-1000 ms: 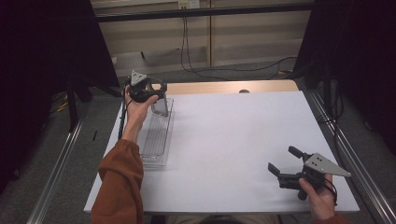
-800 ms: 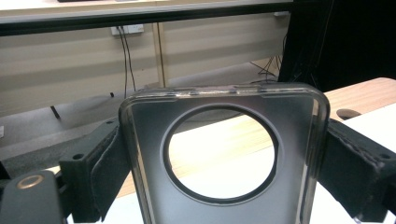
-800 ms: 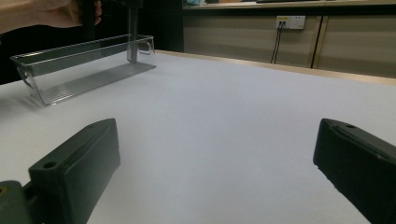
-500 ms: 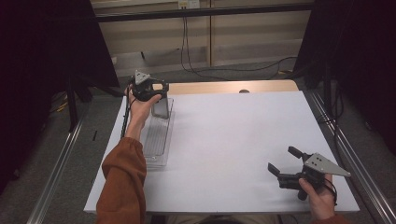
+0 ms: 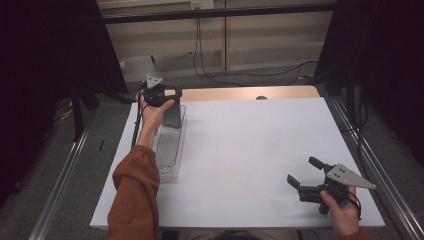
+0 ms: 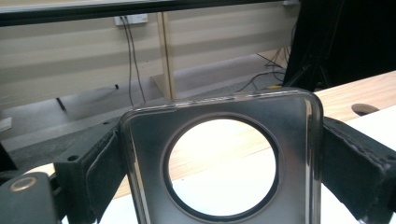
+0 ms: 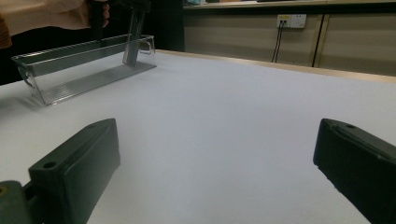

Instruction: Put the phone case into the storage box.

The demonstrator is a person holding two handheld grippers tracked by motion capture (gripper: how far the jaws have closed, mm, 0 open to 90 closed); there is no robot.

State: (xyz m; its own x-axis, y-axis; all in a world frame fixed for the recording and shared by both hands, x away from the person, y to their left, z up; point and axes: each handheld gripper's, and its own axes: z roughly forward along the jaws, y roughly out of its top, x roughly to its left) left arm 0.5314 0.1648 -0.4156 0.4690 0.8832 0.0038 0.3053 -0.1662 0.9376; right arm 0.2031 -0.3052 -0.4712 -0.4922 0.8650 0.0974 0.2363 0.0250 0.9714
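A dark see-through phone case (image 6: 219, 168) with a big round hole in it sits between the two black jaws of the left gripper (image 6: 219, 177). The jaws press on its two sides, so the left gripper is squeezed tight on the case and holds it up straight. In the high view the phone case (image 5: 172, 116) stands at the far end of a long clear tray (image 5: 169, 150), under the left gripper (image 5: 161, 95). I cannot tell if the case touches the bottom of the tray. The tray lies at the left side of the white table (image 5: 250, 145).

The right gripper (image 5: 306, 176) is well apart from the case, near the front right corner of the table. Its jaws are spread wide and hold nothing. In the right gripper view only the bare white table (image 7: 224, 116) lies between them, with the clear tray (image 7: 79, 70) far off.
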